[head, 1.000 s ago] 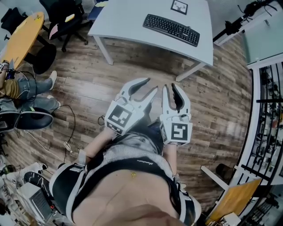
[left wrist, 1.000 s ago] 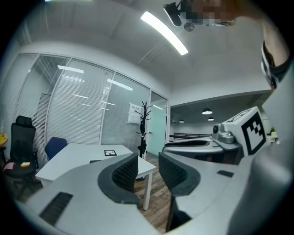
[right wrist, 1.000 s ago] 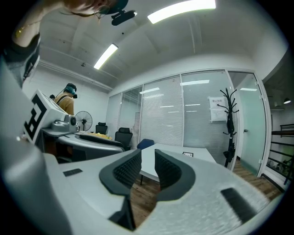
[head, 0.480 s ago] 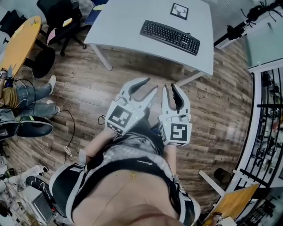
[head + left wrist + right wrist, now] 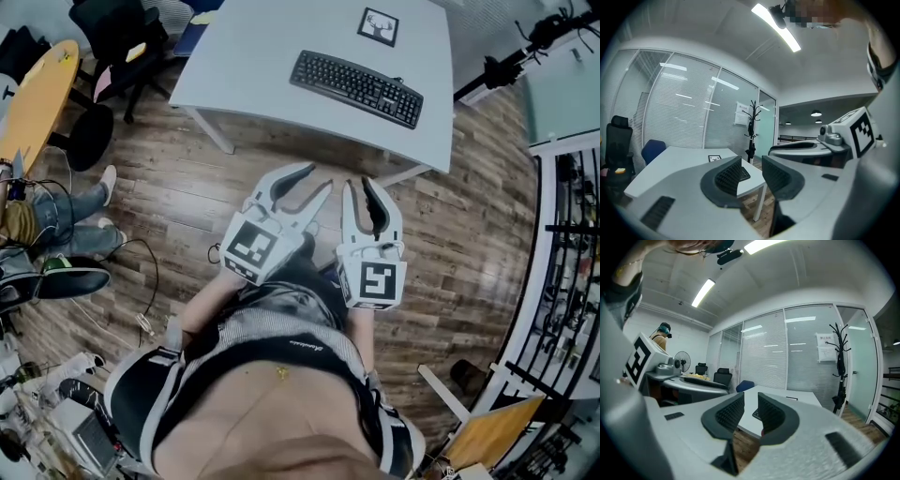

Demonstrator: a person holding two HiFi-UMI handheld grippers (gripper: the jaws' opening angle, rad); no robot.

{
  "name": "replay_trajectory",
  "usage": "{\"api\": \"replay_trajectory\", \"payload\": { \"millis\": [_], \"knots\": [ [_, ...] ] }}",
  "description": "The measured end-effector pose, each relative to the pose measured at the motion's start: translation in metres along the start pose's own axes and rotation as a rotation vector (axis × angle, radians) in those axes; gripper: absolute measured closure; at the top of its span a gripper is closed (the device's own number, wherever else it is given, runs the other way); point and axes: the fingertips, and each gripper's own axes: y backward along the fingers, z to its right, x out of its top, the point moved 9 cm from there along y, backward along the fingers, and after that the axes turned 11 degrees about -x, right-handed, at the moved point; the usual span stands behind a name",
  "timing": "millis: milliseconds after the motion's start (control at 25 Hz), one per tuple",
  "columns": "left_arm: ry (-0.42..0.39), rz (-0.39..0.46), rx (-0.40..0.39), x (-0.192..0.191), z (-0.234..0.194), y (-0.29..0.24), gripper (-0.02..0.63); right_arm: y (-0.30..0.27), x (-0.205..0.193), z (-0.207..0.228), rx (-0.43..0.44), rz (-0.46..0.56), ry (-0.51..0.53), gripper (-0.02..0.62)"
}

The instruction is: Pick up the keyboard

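Note:
A black keyboard (image 5: 356, 88) lies at an angle on the white table (image 5: 253, 66), near its right front corner. A square marker card (image 5: 377, 26) sits just behind it. Both grippers are held side by side in front of the person's body over the wooden floor, well short of the table. My left gripper (image 5: 322, 178) is open with nothing between its jaws. My right gripper (image 5: 358, 183) is also open and empty, with a narrower gap. In the left gripper view a sliver of the keyboard (image 5: 743, 174) shows far off between the jaws.
Black office chairs (image 5: 112, 28) stand at the table's left, beside an orange table (image 5: 37, 89). A seated person's legs (image 5: 56, 202) and floor cables (image 5: 141, 281) are at the left. Metal shelving (image 5: 572, 244) lines the right side. A coat rack (image 5: 752, 126) stands beyond the table.
The table and keyboard have come closer in the head view as the person walks toward them. Both grippers keep the same pose and jaw gap.

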Motion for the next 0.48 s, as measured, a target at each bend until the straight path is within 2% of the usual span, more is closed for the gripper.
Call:
{"api": "replay_trajectory", "payload": {
  "millis": [480],
  "knots": [
    [0.007, -0.025, 0.055, 0.009, -0.026, -0.052, 0.479, -0.056, 0.003, 0.044, 0.065, 0.015, -0.012, 0.503]
  ]
}}
